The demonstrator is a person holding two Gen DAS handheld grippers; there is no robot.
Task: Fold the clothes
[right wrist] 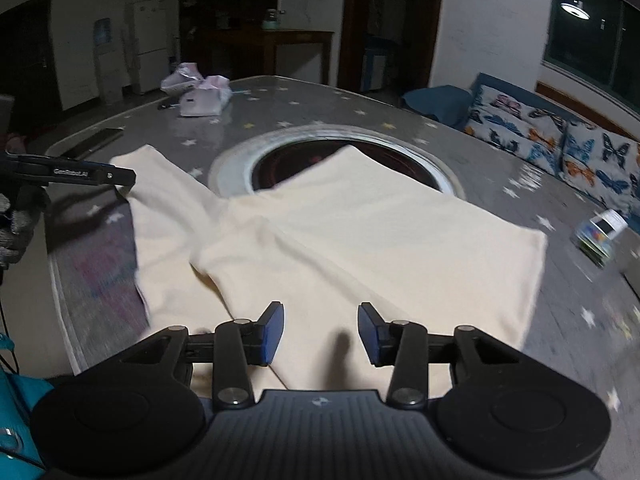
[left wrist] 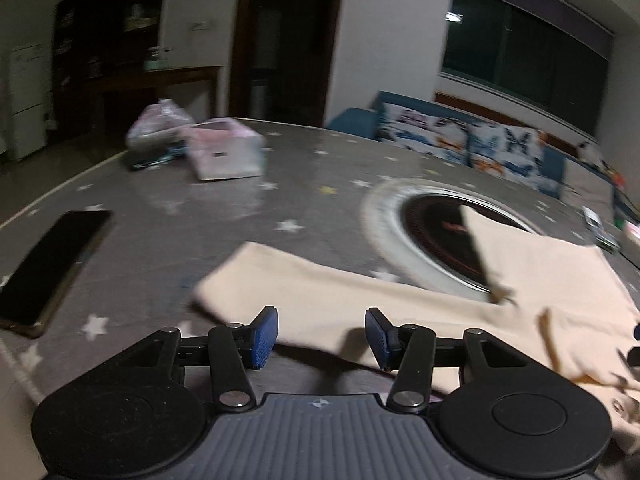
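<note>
Cream fabric is what both of my cameras are filled with: a pale garment (right wrist: 340,232) spread across the grey star-patterned worktop (right wrist: 360,108), partly covering the round dark inset (right wrist: 304,156) in the middle. It looks like trousers or a long-sleeved piece, though I cannot tell which; one long limb runs away toward the far left, another toward the inset, and the broad body lies to the right.

My right gripper (right wrist: 320,332) hovers over the near edge of the cloth with its blue-padded fingers (right wrist: 272,332) spread apart and nothing between them. The fabric lies directly ahead and beneath, its long axis running away from me and slightly left.

My left gripper (left wrist: 322,336) is likewise open and empty. From its view the garment (left wrist: 340,300) lies just ahead and off to the right, with the end of a limb closest to the fingers (left wrist: 264,336). In the right camera the left tool appears at the far left, right beside that limb's outer edge; I cannot say whether it touches it.

I judge the fold barely begun. The left gripper is nearer the stray limb, so that end looks like its natural grab, carried right across the body.

A dark phone (left wrist: 52,268) lies left of the cloth, with pink packets (left wrist: 224,152) at the far end.
</note>
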